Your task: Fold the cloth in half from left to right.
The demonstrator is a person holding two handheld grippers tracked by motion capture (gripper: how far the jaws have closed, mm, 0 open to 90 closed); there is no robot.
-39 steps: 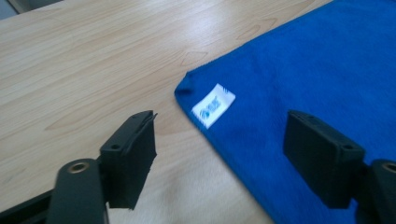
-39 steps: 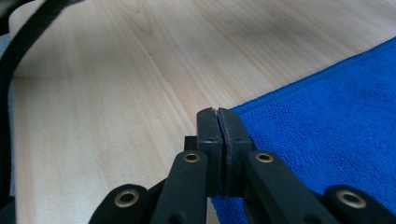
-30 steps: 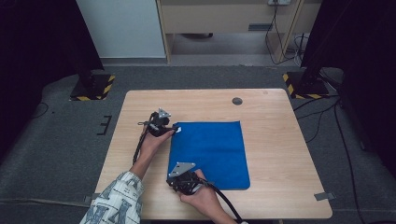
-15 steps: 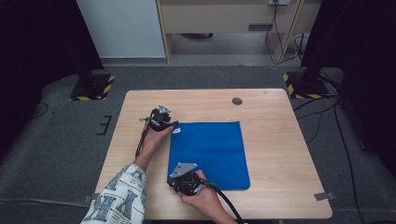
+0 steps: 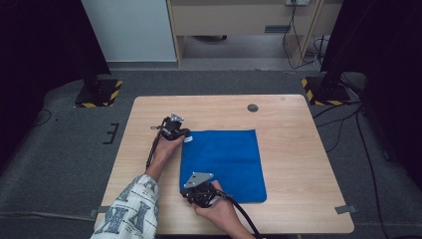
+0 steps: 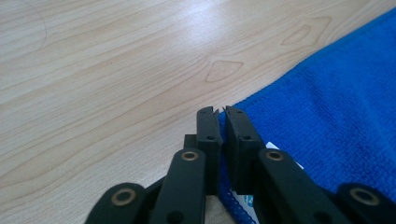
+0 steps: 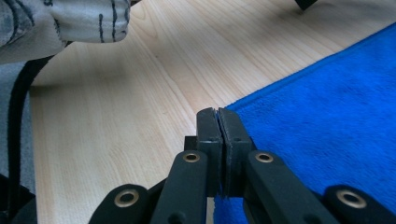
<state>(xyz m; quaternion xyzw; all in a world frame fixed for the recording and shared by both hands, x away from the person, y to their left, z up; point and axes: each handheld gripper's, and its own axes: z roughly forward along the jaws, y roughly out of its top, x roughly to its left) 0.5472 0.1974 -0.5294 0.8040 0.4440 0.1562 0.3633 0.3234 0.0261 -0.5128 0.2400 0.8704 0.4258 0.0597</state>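
Step in hand: pinching the two left-side corners of the flat square blue terry cloth (image 5: pixel 223 164), most likely to lift that edge and fold it over.
Doing it well: raise both corners together and level, keep the edge taut between the grips, carry it across toward the far edge without dragging the rest; avoid tugging one corner ahead of the other, or the fold will skew.
Left gripper (image 6: pixel 218 112): jaws clamped on the cloth's far-left corner, blue hem visible between the black jaws, a white care label (image 6: pixel 275 151) just behind the right jaw.
Right gripper (image 7: pixel 218 112): jaws pressed together at the cloth's near-left corner; a sliver of blue seems caught low between them, grip judged thin.
Cloth relative to jaws: spreading to the right of both pairs of jaws, flat on the pale wooden table (image 5: pixel 293 129); bare wood to the left of each.
Risk: the right grip slipping off the hem once lifted; worth seating deeper first.
High view: left gripper (image 5: pixel 183 133) at one corner, right gripper (image 5: pixel 191 191) at the other.
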